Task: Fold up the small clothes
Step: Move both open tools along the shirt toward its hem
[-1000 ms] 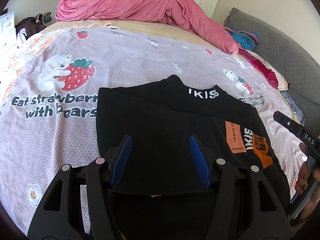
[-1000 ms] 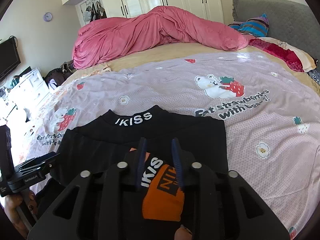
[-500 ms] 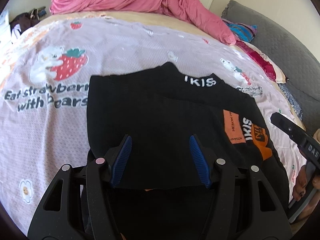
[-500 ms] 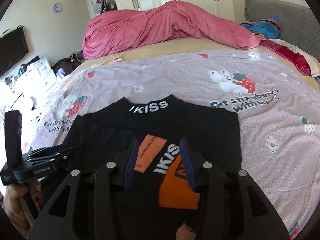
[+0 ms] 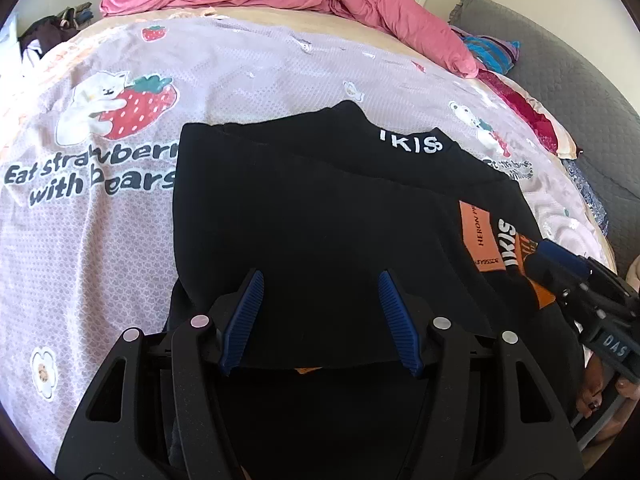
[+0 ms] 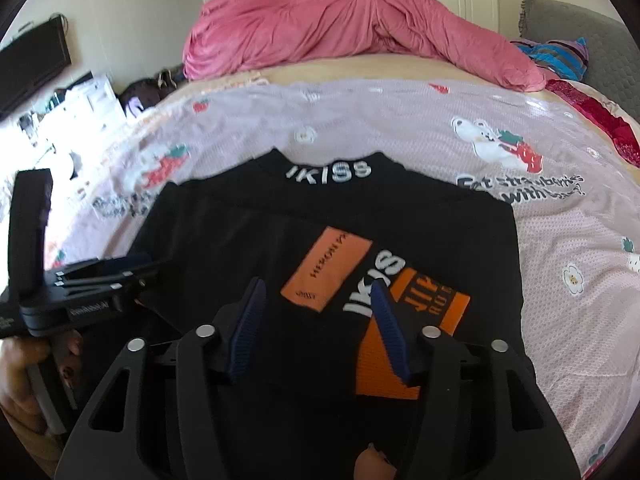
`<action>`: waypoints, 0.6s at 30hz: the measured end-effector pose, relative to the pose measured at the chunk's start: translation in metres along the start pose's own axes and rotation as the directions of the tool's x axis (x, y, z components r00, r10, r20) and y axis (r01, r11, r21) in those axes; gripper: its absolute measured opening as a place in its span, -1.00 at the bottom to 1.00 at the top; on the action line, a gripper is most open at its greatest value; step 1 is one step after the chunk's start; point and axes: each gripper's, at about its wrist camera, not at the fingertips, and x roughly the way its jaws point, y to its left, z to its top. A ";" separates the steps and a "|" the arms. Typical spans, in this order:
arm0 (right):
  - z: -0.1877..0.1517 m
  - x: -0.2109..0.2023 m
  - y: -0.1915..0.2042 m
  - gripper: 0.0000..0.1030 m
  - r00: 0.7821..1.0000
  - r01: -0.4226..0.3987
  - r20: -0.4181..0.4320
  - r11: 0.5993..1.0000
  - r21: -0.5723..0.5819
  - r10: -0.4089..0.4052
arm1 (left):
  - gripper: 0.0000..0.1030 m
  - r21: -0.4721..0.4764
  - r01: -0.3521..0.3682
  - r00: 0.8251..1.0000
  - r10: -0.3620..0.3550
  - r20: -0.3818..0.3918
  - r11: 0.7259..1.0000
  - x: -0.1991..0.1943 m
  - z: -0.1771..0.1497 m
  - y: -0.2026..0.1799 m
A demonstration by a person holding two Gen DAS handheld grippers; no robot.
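A small black shirt (image 5: pixel 320 216) with a white "IKISS" collar and orange patches lies partly folded on the bed; it also shows in the right wrist view (image 6: pixel 328 232). My left gripper (image 5: pixel 320 312) is open over the shirt's near left part, holding nothing. My right gripper (image 6: pixel 320 320) is open over the orange patches (image 6: pixel 408 320), holding nothing. The right gripper also shows at the right edge of the left wrist view (image 5: pixel 560 268). The left gripper shows at the left of the right wrist view (image 6: pixel 100 272).
The shirt rests on a lilac strawberry-and-bear sheet (image 5: pixel 256 68) covering the bed. A crumpled pink duvet (image 6: pixel 352 28) lies at the far side. A grey headboard (image 5: pixel 560 60) and striped pillows (image 6: pixel 556 56) are on the right. A dresser (image 6: pixel 76 108) stands left.
My right gripper has opened and let go of the shirt's orange-patched fold, which now lies flat. Both grippers have moved slightly forward over the shirt.
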 end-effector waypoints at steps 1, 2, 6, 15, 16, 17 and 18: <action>-0.001 0.004 -0.001 0.11 1.000 0.013 -0.020 1.000 0.000 -0.013 | 0.01 0.001 -0.001 1.000 0.001 -0.001 1.000 0.000 0.000 0.000; -0.003 0.009 -0.002 0.12 0.999 0.025 -0.043 1.000 0.001 -0.025 | 0.01 0.002 -0.002 1.000 0.002 -0.001 1.000 0.000 -0.001 0.000; -0.013 0.030 -0.014 0.12 0.988 0.084 -0.135 0.996 0.011 -0.082 | 0.02 0.011 -0.008 1.000 0.008 -0.004 1.000 0.001 -0.003 -0.001; -0.011 0.010 -0.016 0.42 0.997 0.039 -0.075 0.997 0.059 -0.035 | 0.28 0.010 0.004 1.000 -0.004 0.015 1.000 -0.010 -0.002 -0.002; -0.011 0.007 -0.018 0.46 0.998 0.033 -0.064 0.997 0.067 -0.029 | 0.31 0.010 0.004 1.000 -0.004 0.018 1.000 -0.012 -0.002 -0.003; -0.009 0.005 -0.018 0.52 0.998 0.031 -0.058 0.997 0.072 -0.027 | 0.35 0.010 0.004 1.000 -0.005 0.022 1.000 -0.013 -0.002 -0.003; -0.008 0.000 -0.020 0.56 0.999 0.027 -0.044 0.997 0.079 -0.024 | 0.38 0.012 0.004 1.000 -0.004 0.025 1.000 -0.015 -0.001 -0.004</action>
